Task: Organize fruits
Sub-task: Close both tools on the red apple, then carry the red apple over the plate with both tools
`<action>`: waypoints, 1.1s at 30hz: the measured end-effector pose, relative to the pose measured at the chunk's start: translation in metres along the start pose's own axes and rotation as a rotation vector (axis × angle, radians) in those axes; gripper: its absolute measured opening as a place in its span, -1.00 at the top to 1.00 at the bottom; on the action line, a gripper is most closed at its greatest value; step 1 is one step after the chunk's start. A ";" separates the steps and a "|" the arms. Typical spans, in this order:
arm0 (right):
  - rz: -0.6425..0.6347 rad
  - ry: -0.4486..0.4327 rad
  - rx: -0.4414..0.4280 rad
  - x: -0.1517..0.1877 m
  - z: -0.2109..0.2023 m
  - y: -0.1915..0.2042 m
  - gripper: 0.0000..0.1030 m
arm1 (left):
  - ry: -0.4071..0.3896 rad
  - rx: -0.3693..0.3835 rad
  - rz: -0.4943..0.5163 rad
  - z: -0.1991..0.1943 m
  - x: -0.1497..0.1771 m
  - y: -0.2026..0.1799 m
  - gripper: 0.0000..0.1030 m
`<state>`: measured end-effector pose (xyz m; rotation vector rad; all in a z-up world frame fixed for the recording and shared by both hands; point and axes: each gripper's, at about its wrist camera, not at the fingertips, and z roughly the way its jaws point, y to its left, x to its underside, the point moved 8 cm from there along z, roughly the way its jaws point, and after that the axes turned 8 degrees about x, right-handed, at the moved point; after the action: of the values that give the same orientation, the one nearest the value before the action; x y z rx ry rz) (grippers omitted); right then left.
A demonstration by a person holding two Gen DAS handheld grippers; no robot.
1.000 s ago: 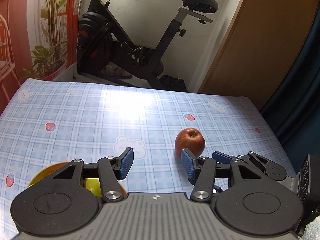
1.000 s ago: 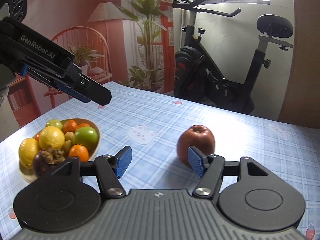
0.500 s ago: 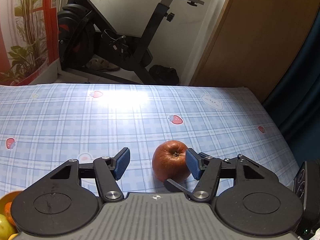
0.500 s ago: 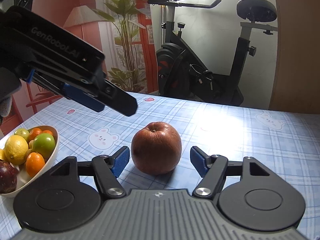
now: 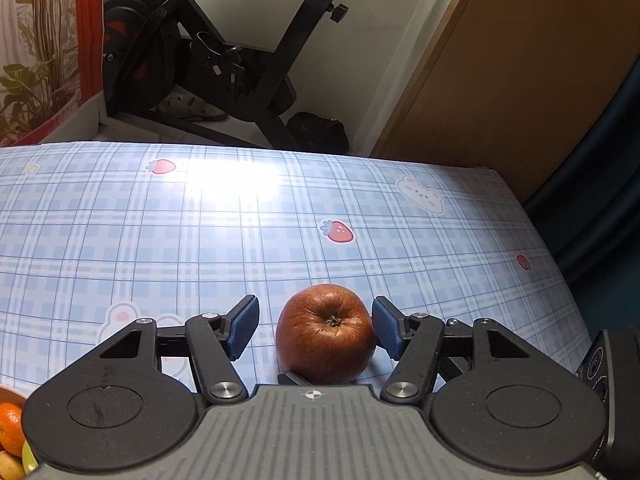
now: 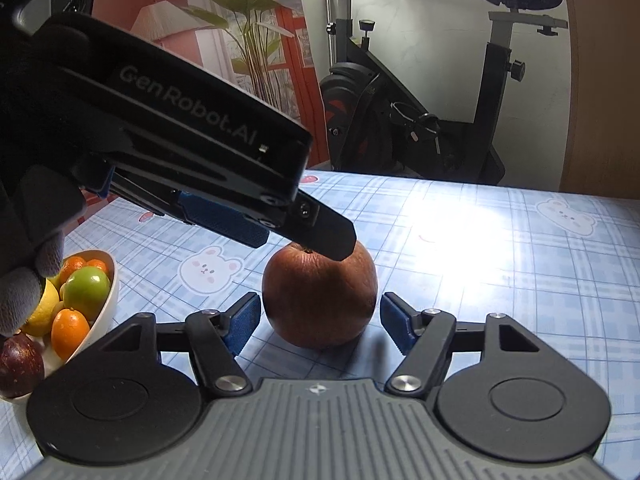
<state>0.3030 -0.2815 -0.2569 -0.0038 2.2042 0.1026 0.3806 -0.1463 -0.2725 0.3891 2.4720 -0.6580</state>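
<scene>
A red apple (image 5: 326,340) (image 6: 320,292) stands on the checked blue tablecloth (image 5: 200,240). My left gripper (image 5: 314,312) is open and reaches down around the apple from above. Its right pad (image 5: 386,330) lies at the apple's skin and its left pad (image 5: 242,326) stands clear. My right gripper (image 6: 320,304) is open too, low at the table, with the apple between its blue pads and a small gap on each side. In the right wrist view the left gripper (image 6: 312,236) crosses from the upper left, its tip over the apple's stem. A white bowl (image 6: 112,280) of mixed fruit sits at the left.
The bowl holds a green fruit (image 6: 86,290), small oranges (image 6: 68,330), a lemon and a dark purple fruit (image 6: 20,364). An exercise bike (image 6: 420,120) stands beyond the table's far edge. A gloved hand (image 6: 24,288) holds the left gripper. A brown door (image 5: 500,80) is at the right.
Both grippers came forward and down to the apple, which now sits between each pair of pads. The left gripper swung right, away from the bowl, and its jaws widened.
</scene>
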 end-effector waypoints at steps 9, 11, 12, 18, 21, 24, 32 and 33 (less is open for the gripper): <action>-0.014 -0.004 0.005 0.003 -0.001 0.003 -0.24 | 0.011 0.049 -0.015 0.004 -0.002 0.000 0.09; -0.022 -0.007 0.003 0.005 -0.004 0.005 -0.24 | 0.022 0.040 0.003 0.003 0.001 -0.003 0.09; -0.030 -0.010 0.005 0.006 -0.005 0.007 -0.24 | 0.025 0.038 0.010 0.001 0.003 -0.005 0.09; -0.052 -0.025 -0.013 0.012 -0.019 0.021 -0.24 | 0.037 0.046 0.018 -0.018 0.019 -0.007 0.10; -0.011 -0.008 -0.062 0.011 -0.026 0.033 -0.24 | 0.036 0.040 0.024 -0.037 0.026 -0.005 0.10; -0.060 -0.021 -0.083 0.004 -0.035 0.057 -0.24 | 0.027 0.039 0.006 -0.061 0.028 0.003 0.11; -0.134 -0.057 -0.204 -0.008 -0.056 0.139 -0.24 | -0.014 -0.008 -0.010 -0.146 0.042 0.032 0.11; -0.144 -0.056 -0.218 -0.006 -0.056 0.149 -0.24 | -0.015 -0.015 -0.013 -0.153 0.046 0.036 0.11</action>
<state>0.2559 -0.1372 -0.2078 -0.2768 2.1196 0.2583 0.2924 -0.0290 -0.2006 0.3614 2.4658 -0.6454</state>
